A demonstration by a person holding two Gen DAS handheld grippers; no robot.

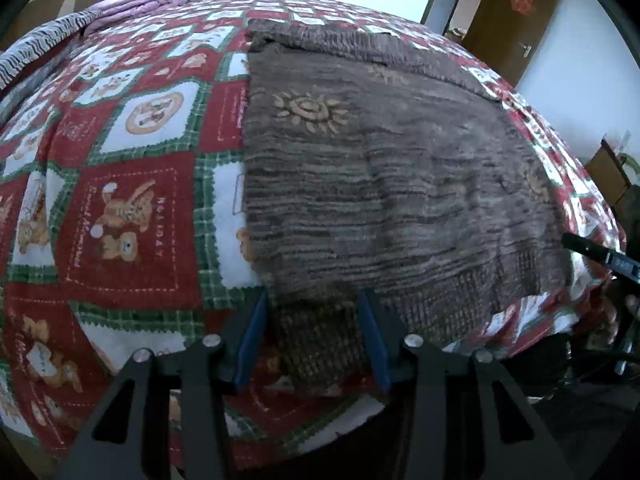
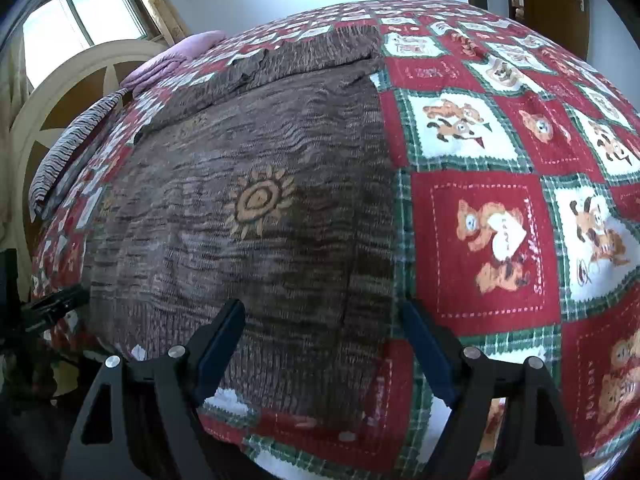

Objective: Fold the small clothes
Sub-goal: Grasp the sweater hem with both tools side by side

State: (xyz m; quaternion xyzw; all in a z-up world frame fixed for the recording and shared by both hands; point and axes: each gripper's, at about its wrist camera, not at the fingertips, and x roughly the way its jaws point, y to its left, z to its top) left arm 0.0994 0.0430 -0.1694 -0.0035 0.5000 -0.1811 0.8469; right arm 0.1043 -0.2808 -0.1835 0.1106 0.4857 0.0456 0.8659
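Lying flat, sweater (image 1: 380, 168) hem between left claw (image 1: 316, 336) pads.

Both wrist cams close, angled down, share brown sweater (image 1: 380, 184) (image 2: 248, 208)

My left gripper (image 1: 312, 308) points steeply down, its blue fingers (image 1: 252, 340) part-way closed with cloth between them; whether the pads press on it already, I cannot quite tell. My right gripper (image 2: 324, 312) also tilts down, jaws spread wide and gripping nothing. At the edge of the left view its dark tip shows.
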